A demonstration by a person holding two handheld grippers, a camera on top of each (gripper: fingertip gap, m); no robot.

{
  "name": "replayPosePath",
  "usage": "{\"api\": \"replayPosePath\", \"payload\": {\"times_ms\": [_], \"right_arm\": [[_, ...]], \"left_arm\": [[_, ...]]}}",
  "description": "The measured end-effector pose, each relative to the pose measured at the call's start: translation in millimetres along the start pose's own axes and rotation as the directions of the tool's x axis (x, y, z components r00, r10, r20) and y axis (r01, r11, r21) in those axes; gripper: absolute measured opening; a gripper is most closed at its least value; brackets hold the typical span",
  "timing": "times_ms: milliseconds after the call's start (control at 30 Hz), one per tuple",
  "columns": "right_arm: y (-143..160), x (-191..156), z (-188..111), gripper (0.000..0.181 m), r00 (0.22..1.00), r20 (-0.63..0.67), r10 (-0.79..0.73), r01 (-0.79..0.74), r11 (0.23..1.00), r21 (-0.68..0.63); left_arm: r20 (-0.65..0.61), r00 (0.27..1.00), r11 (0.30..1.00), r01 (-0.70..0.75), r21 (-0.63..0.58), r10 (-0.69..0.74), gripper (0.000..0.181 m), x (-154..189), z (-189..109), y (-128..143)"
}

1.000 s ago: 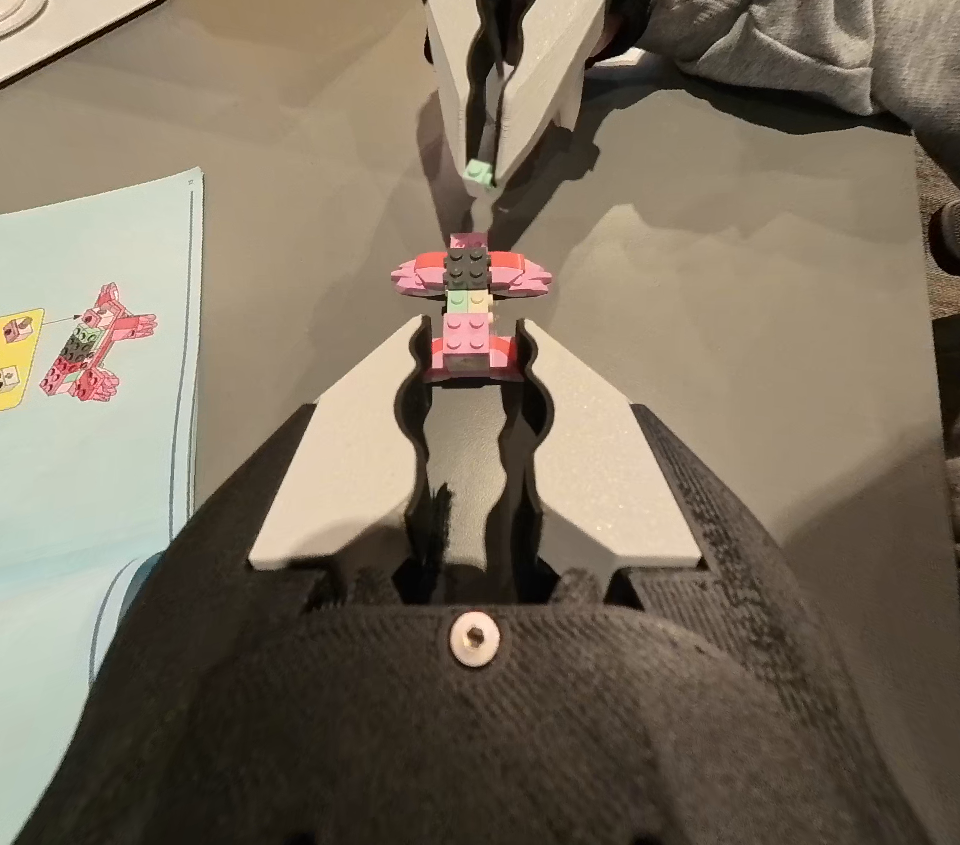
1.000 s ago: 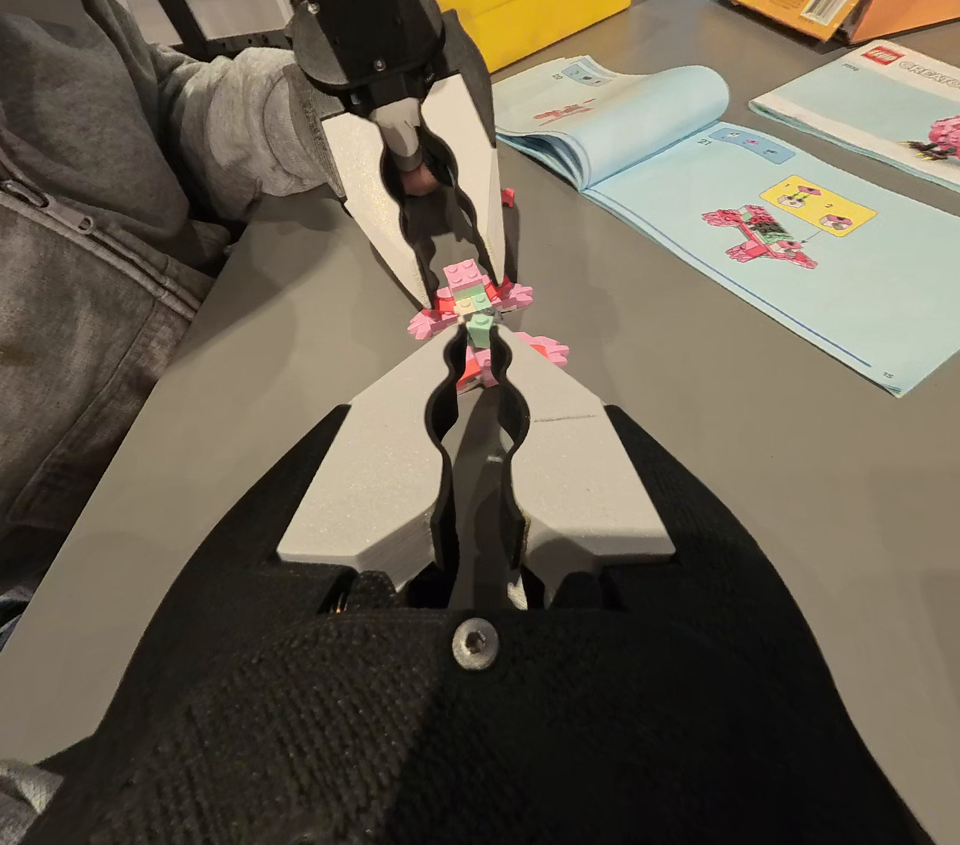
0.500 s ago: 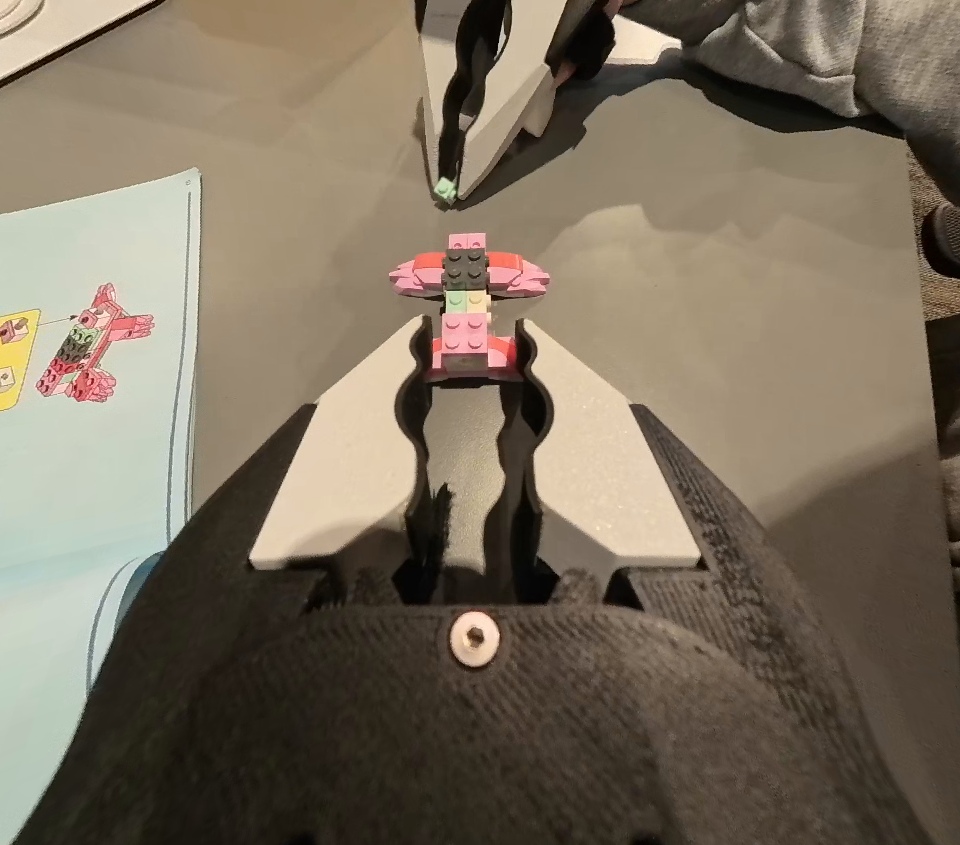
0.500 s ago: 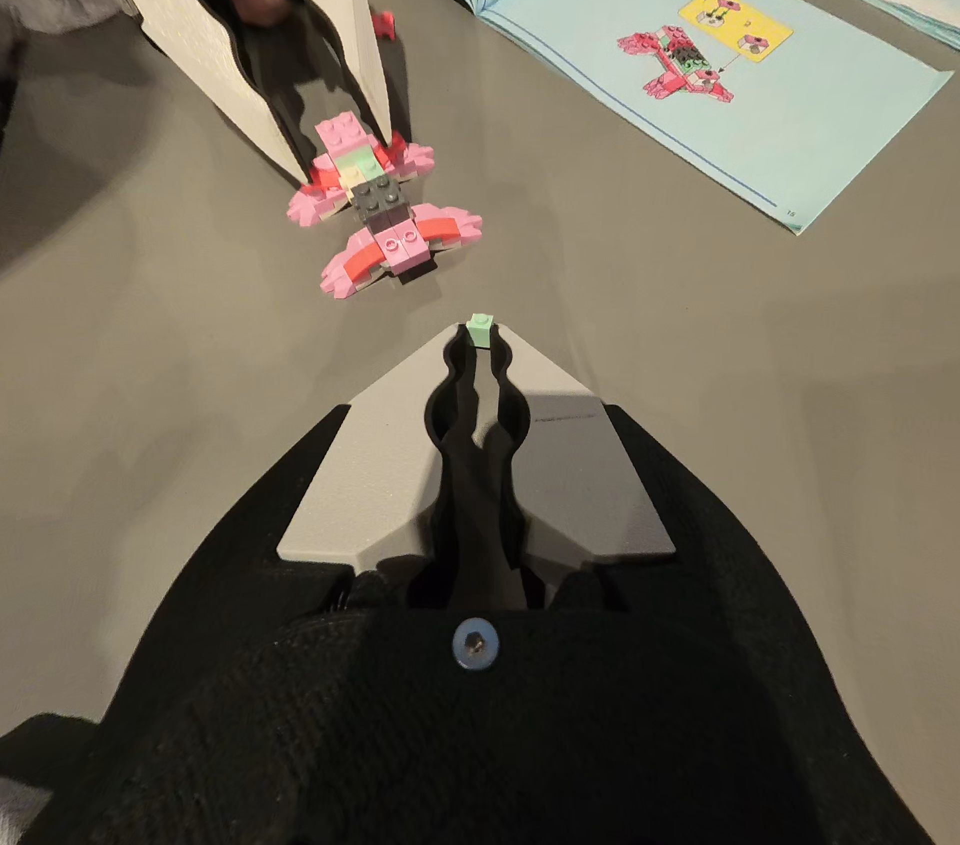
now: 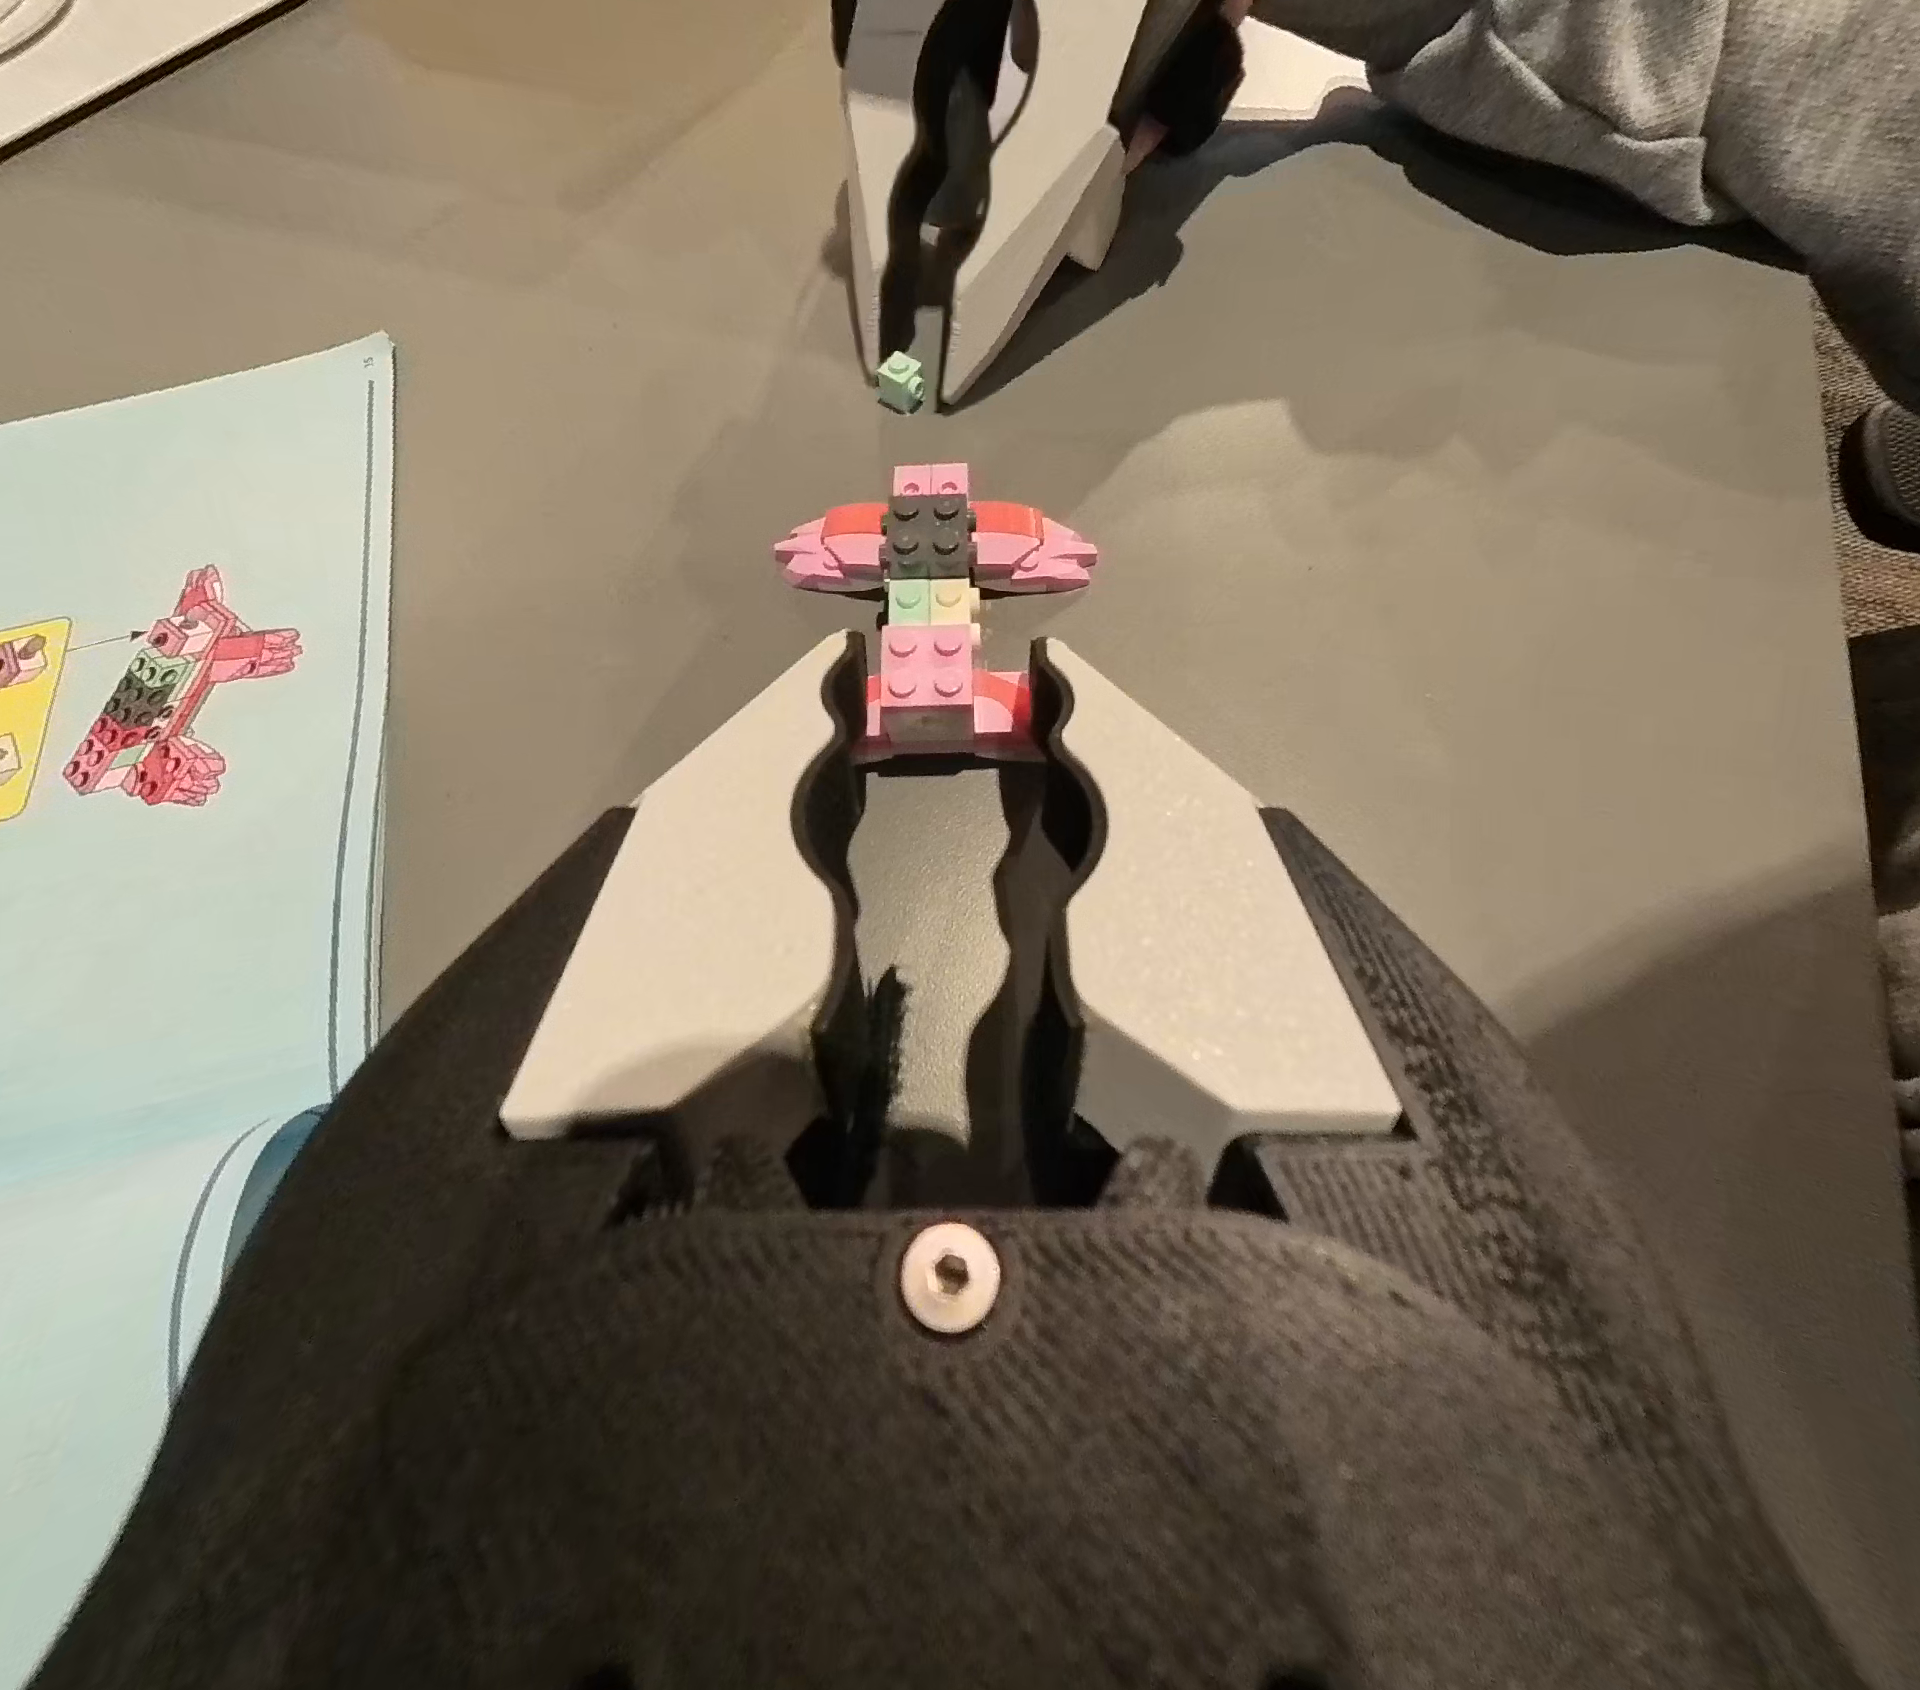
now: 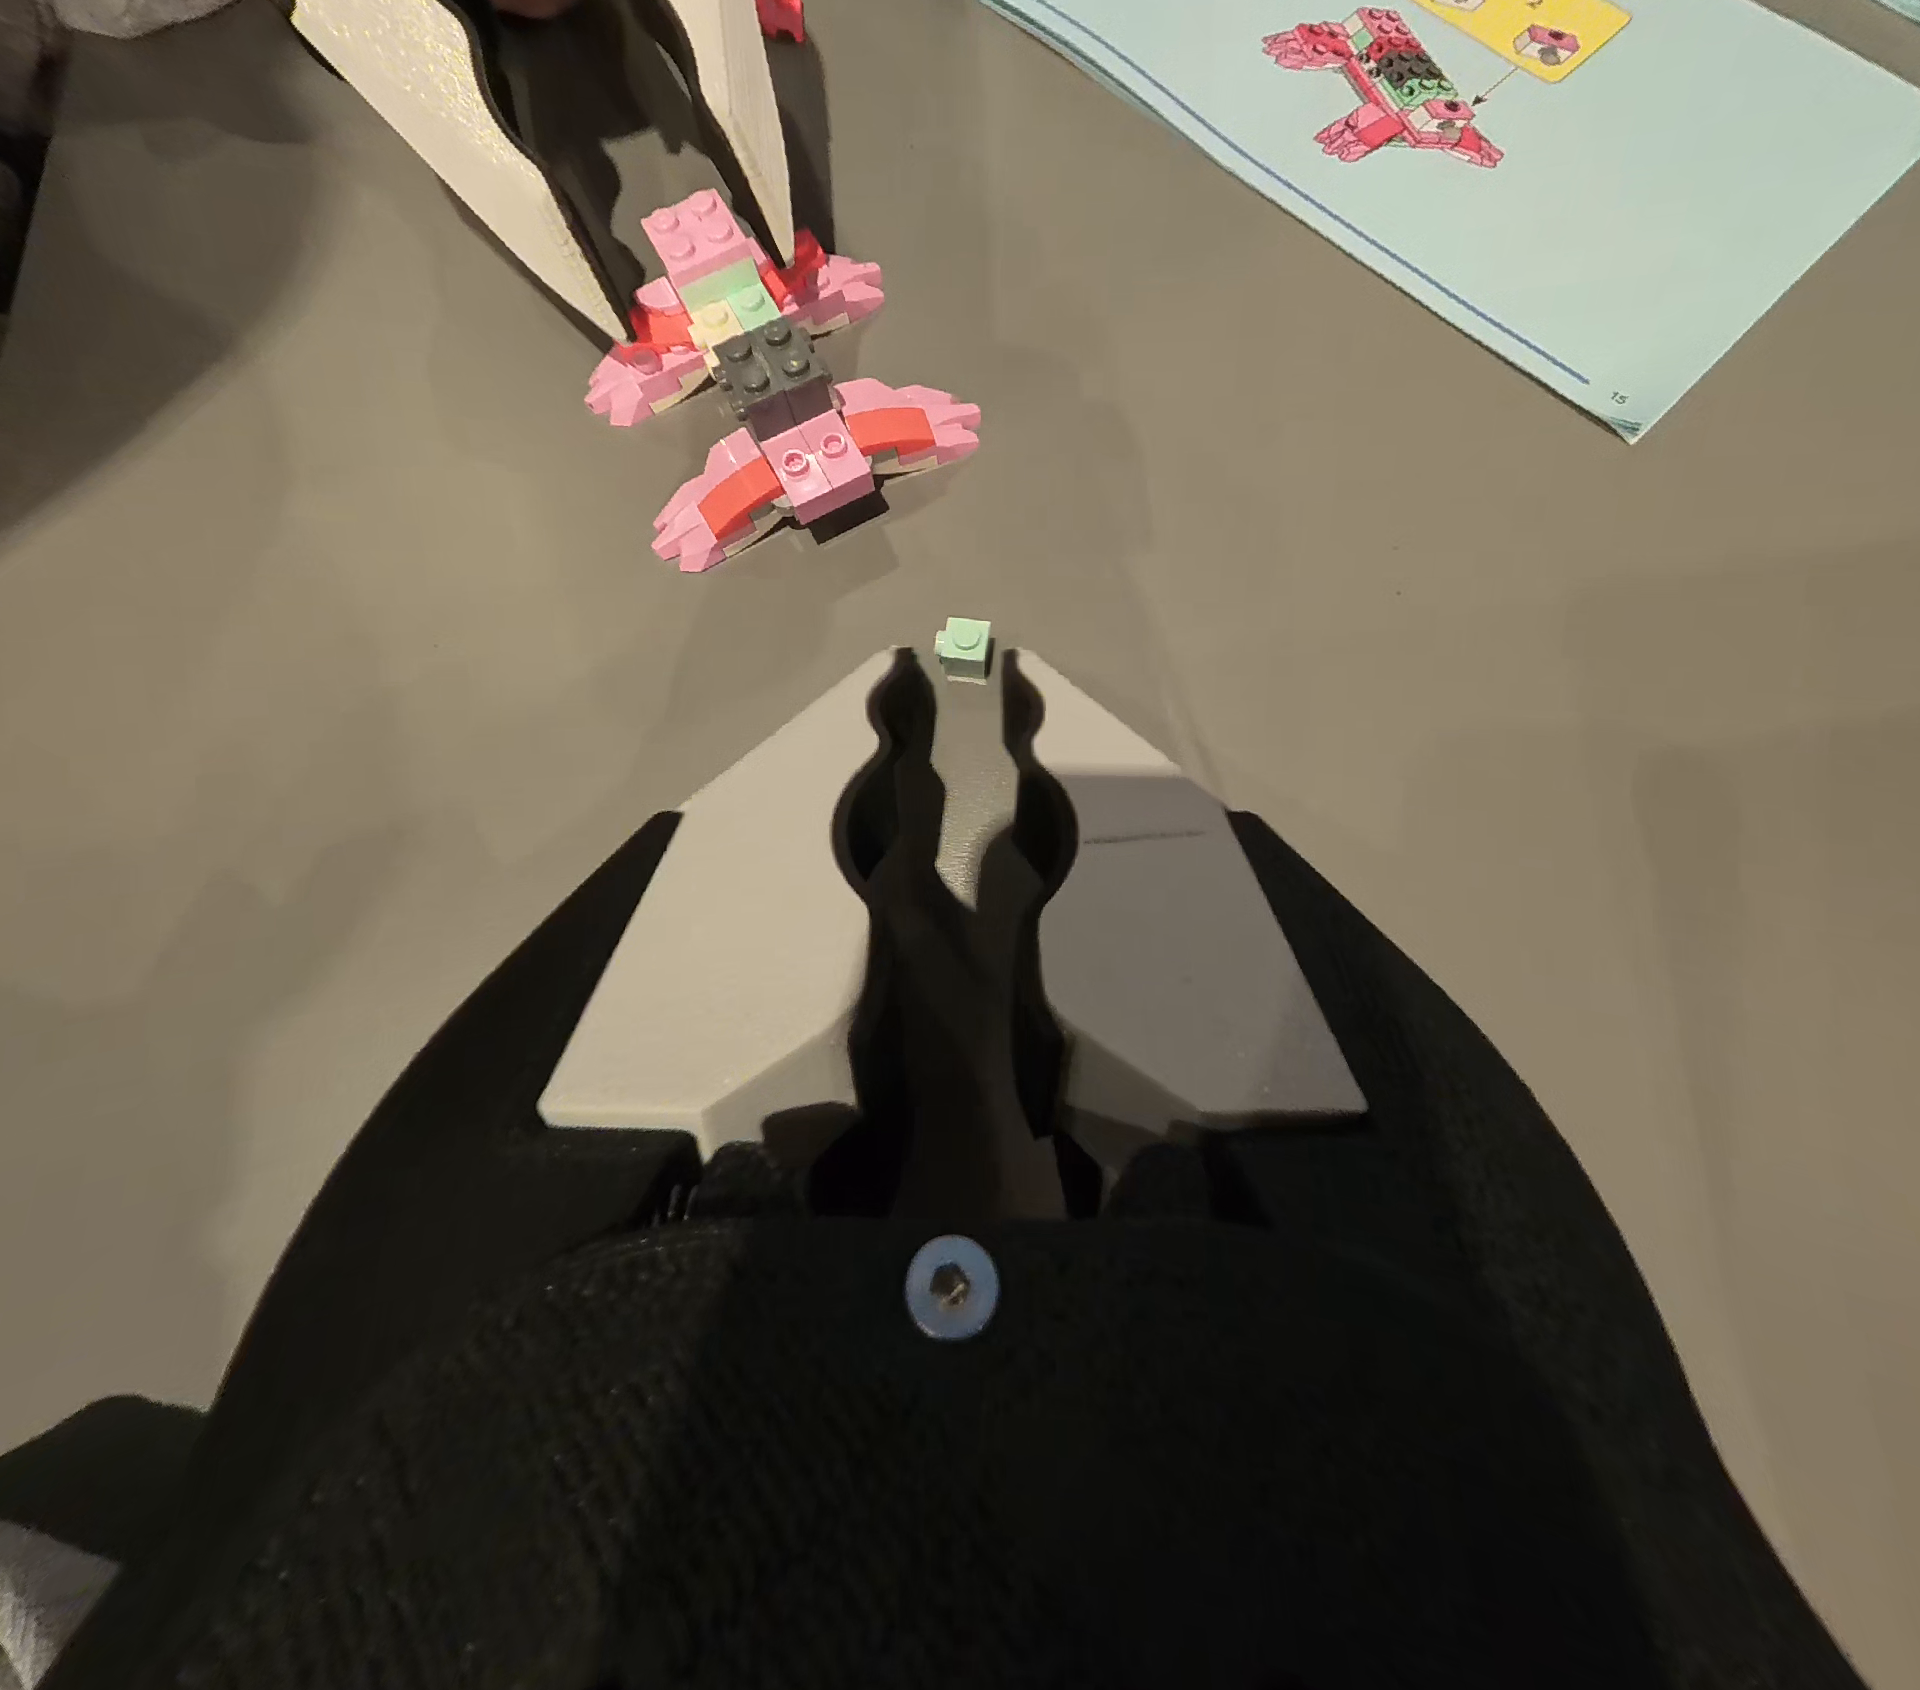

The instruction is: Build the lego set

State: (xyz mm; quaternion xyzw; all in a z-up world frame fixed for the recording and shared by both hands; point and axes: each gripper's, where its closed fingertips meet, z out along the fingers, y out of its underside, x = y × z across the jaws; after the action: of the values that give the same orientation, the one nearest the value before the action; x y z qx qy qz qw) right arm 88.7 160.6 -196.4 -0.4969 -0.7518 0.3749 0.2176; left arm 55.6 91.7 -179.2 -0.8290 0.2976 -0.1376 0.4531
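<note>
Left wrist view: left gripper (image 5: 945, 653) clamps the pink-and-red brick-built lego model (image 5: 933, 591); at 12 o'clock, the right gripper (image 6: 958, 651) stands narrowly parted around a small mint-green lego cube (image 6: 965, 643) on the grey table (image 6: 1351, 653).

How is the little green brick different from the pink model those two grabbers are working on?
The green brick is a single one-colour piece; the pink model is many bricks in pink, red, black and pale green. The brick lies loose on the table at the tips of the right gripper, whose jaws stand apart; the model is clamped at one end by the left gripper. Both rest on the grey table and show studs.
</note>
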Motion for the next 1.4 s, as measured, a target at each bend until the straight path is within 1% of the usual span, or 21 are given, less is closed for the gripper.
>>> {"api": "replayPosePath", "payload": {"times_ms": [167, 267, 367, 400, 500, 600, 667, 733, 800, 900, 1033, 1200, 1267, 1300, 1400], "right_arm": [[-1, 0, -1, 0.031, 1.000, 0.007, 0.021, -0.021, 1.000, 0.007], [-3, 2, -2, 0.042, 1.000, -0.011, 0.020, -0.020, 1.000, 0.024], [-21, -3, -4, 0.042, 0.998, -0.030, -0.055, 0.057, 0.993, 0.100], [-28, -8, -3, 0.042, 0.997, -0.022, -0.079, 0.081, 0.989, 0.123], [-41, -26, 4, 0.041, 0.991, 0.026, -0.134, 0.130, 0.983, 0.134], [-47, -36, 13, 0.036, 0.979, 0.053, -0.196, 0.191, 0.978, 0.086], [-50, -41, 19, 0.034, 0.972, 0.081, -0.223, 0.219, 0.975, 0.047], [-48, -43, 24, 0.033, 0.964, 0.110, -0.243, 0.246, 0.969, -0.011], [-45, -43, 30, 0.029, 0.953, 0.136, -0.272, 0.285, 0.955, -0.084], [-42, -39, 33, 0.020, 0.929, 0.172, -0.328, 0.358, 0.914, -0.189], [-39, -39, 32, 0.019, 0.892, 0.257, -0.371, 0.439, 0.847, -0.299], [-37, -39, 33, 0.018, 0.859, 0.330, -0.391, 0.499, 0.784, -0.369], [-37, -39, 33, 0.018, 0.860, 0.345, -0.375, 0.491, 0.792, -0.364], [-37, -39, 33, 0.017, 0.867, 0.359, -0.346, 0.468, 0.813, -0.346], [-38, -40, 32, 0.016, 0.884, 0.426, -0.189, 0.335, 0.893, -0.299]], "left_arm": [[0.000, 1.000, 1.000, 0.002, -0.001, -0.002, 0.030, 0, 0, 0], [0.013, 1.000, 1.000, 0.006, 0.001, -0.006, 0.031, -2, 0, 0], [0.051, 0.998, 1.000, 0.023, -0.001, -0.023, 0.039, -8, 0, 0], [0.042, 0.999, 1.000, 0.019, -0.003, -0.019, 0.040, -7, 1, 0], [0.028, 1.000, 1.000, 0.003, -0.008, -0.003, 0.040, -4, 6, -2], [0.019, 1.000, 0.999, -0.017, -0.038, 0.018, 0.035, -2, 12, -1], [0.013, 0.999, 0.997, -0.029, -0.065, 0.030, 0.029, -1, 15, 2], [0.023, 0.999, 0.995, -0.037, -0.094, 0.039, 0.019, -2, 18, 5], [0.025, 0.999, 0.994, -0.043, -0.095, 0.046, 0.019, -2, 18, 5], [0.011, 0.999, 0.995, -0.032, -0.095, 0.033, 0.018, -2, 18, 5], [0.007, 0.999, 0.995, -0.033, -0.095, 0.034, 0.018, -1, 18, 5], [0.008, 0.999, 0.995, -0.041, -0.094, 0.042, 0.017, 0, 18, 5], [0.006, 0.999, 0.995, -0.037, -0.094, 0.038, 0.017, 0, 18, 6], [0.004, 0.999, 0.995, -0.036, -0.095, 0.036, 0.018, 0, 18, 6], [0.009, 0.999, 0.994, -0.043, -0.096, 0.045, 0.018, -1, 19, 6]]}}
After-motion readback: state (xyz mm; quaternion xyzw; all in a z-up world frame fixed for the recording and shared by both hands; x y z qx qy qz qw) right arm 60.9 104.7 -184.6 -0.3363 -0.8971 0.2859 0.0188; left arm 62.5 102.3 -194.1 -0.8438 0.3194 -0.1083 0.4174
